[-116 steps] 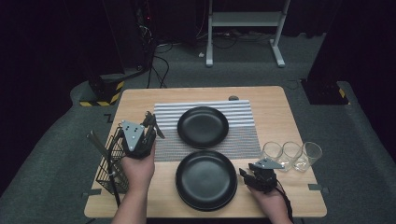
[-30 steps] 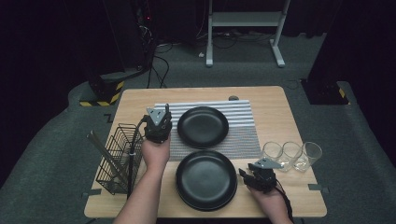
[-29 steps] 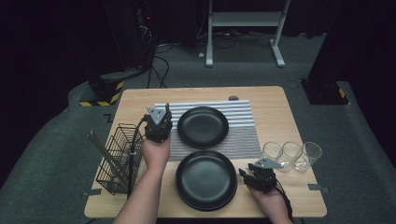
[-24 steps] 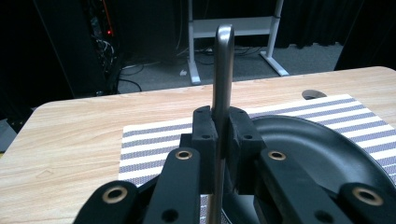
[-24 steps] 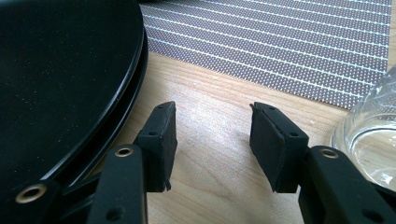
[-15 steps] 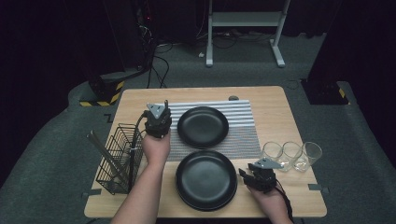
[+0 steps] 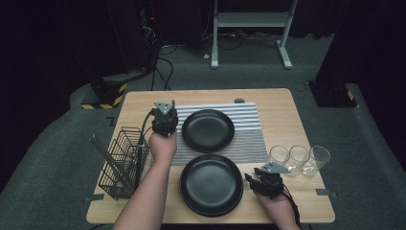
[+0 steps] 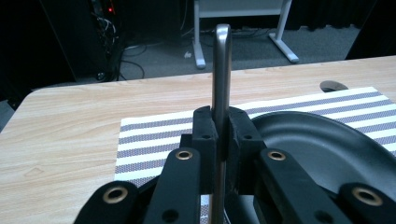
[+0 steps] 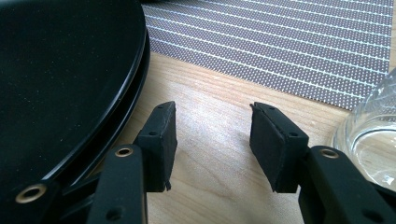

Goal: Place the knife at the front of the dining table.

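Note:
My left gripper point(image 7: 165, 115) hovers over the left edge of the striped placemat point(image 7: 249, 139), just left of the single black plate point(image 7: 208, 129). It is shut on a silver metal utensil handle point(image 8: 222, 65), which stands upright between the pads in the left gripper view, where my left gripper point(image 8: 220, 123) points toward the far table edge. My right gripper point(image 7: 258, 176) rests low on the wood at the front right, beside the stacked black plates point(image 7: 210, 184). In the right gripper view my right gripper point(image 9: 212, 123) is open with only bare wood between its pads.
A black wire basket point(image 7: 119, 163) holding utensils stands at the table's left. Three clear glasses point(image 7: 298, 158) sit in a row at the right, one glass point(image 9: 373, 126) close beside my right gripper. The stacked plates' rim point(image 9: 135, 70) is just left of the right jaws.
The left gripper has carried the utensil from above the wire basket to the placemat's left edge, still drifting slightly away from the person. The right gripper has not moved.

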The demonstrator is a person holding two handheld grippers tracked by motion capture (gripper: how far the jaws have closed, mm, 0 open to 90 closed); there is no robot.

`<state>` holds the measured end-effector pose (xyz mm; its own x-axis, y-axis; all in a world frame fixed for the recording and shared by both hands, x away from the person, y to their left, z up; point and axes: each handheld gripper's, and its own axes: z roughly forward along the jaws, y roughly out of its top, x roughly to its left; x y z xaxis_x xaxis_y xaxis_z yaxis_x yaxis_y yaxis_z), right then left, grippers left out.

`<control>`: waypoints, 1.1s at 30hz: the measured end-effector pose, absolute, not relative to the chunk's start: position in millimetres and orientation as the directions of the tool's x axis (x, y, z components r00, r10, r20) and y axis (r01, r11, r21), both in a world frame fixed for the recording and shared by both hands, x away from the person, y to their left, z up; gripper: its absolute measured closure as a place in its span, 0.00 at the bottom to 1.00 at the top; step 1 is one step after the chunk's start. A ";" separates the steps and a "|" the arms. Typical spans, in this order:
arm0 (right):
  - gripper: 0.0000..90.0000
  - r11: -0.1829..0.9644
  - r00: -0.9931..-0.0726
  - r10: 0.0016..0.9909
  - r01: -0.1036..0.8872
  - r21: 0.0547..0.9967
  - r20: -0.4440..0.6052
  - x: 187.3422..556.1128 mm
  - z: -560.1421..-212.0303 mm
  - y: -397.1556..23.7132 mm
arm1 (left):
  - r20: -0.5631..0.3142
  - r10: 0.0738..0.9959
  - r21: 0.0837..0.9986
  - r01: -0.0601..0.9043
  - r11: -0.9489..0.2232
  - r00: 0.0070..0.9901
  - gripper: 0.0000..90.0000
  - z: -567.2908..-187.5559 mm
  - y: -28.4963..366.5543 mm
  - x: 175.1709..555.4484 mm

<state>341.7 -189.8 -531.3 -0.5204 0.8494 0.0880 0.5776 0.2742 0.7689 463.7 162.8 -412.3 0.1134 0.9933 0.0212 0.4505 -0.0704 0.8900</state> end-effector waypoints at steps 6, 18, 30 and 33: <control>0.56 0.273 -0.521 0.849 0.577 0.770 0.089 341.5 -531.2 -189.7 | 0.013 0.995 0.879 0.474 -0.059 0.099 0.92 -414.7 164.2 473.1; 0.57 0.275 -0.524 0.847 0.577 0.769 0.090 341.7 -531.3 -189.8 | -0.008 0.996 0.863 0.504 -0.035 0.083 0.92 -420.2 170.0 487.8; 0.57 0.274 -0.524 0.847 0.578 0.769 0.091 341.8 -531.3 -189.8 | -0.033 0.995 0.842 0.539 -0.024 0.096 0.92 -427.0 177.5 503.7; 0.57 0.275 -0.524 0.847 0.578 0.769 0.091 341.8 -531.3 -189.8 | -0.035 0.995 0.841 0.541 -0.022 0.094 0.92 -428.1 177.7 505.2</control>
<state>341.8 -189.8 -531.3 -0.5241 0.8468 0.0912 0.5776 0.2748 0.7687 505.2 177.7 -428.1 0.0944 0.9949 -0.0347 0.5407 -0.0220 0.8409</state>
